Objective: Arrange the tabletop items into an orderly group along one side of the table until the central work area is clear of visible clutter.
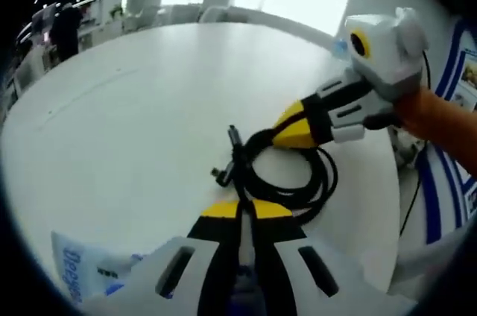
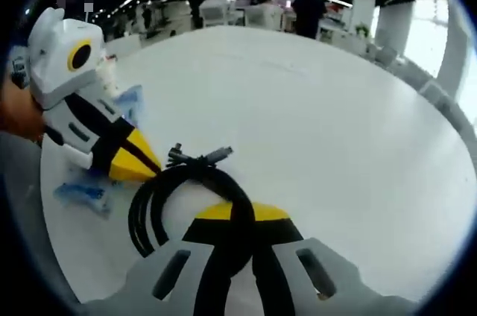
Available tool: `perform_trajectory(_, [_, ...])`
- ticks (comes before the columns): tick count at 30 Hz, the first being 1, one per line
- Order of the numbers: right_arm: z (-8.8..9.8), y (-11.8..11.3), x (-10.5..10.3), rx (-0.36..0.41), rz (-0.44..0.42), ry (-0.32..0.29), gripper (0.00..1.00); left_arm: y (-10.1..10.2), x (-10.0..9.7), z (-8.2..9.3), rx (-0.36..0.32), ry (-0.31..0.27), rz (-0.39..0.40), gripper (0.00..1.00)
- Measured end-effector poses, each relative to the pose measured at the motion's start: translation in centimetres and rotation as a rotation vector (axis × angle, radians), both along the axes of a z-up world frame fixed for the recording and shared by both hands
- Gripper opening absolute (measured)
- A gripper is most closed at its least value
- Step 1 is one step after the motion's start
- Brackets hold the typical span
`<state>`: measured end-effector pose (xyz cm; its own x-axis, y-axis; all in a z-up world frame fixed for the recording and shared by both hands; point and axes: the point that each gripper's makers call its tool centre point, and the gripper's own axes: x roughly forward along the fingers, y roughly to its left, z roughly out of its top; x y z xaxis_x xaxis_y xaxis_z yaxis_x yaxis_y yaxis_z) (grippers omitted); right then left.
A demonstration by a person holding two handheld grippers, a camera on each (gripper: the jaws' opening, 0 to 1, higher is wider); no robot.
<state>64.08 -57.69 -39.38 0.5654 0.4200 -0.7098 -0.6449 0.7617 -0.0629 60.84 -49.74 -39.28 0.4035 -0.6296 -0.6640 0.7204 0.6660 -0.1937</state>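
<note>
Both my left gripper [image 1: 240, 210] and right gripper [image 2: 237, 212] have jaws pinched on the coiled black cable [image 1: 287, 182] mid-counter [image 1: 149, 107]; pulling apart could unravel the coil; its plugs may snag.

My left gripper [image 1: 240, 215] is white with black bands and yellow tips, and my right gripper [image 2: 237, 215] matches it. The cable [image 1: 287, 182] coiled between them is black. The worktop [image 1: 149, 107] is plain white. The packet [image 1: 82, 275] near my left gripper is white with blue lettering.
</note>
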Motion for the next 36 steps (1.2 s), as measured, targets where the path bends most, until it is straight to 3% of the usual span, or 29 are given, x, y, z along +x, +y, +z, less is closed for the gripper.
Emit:
perform_trajectory(7, [-0.2, 0.1, 0.1, -0.034, 0.017, -0.009, 0.10, 0.0, 0.2, -0.1, 0.004, -0.001, -0.002, 0.03])
perform_trajectory(19, [1.2, -0.4, 0.5, -0.009, -0.022, -0.040, 0.15, 0.6, 0.2, 1.0, 0.020, -0.050, -0.017, 0.02])
perform_trajectory(25, [3.0, -0.1, 0.2, 0.006, -0.025, -0.081, 0.17, 1.1, 0.0, 3.1, -0.001, -0.107, -0.033, 0.04])
perform_trajectory(29, [4.6, 0.5, 0.2, 0.033, -0.021, -0.117, 0.18, 1.4, -0.2, 5.0, -0.051, -0.155, -0.041, 0.05])
perform_trajectory(36, [6.5, 1.6, -0.3, 0.053, -0.013, -0.157, 0.21, 2.7, -0.6, 6.7, -0.091, -0.189, -0.033, 0.08])
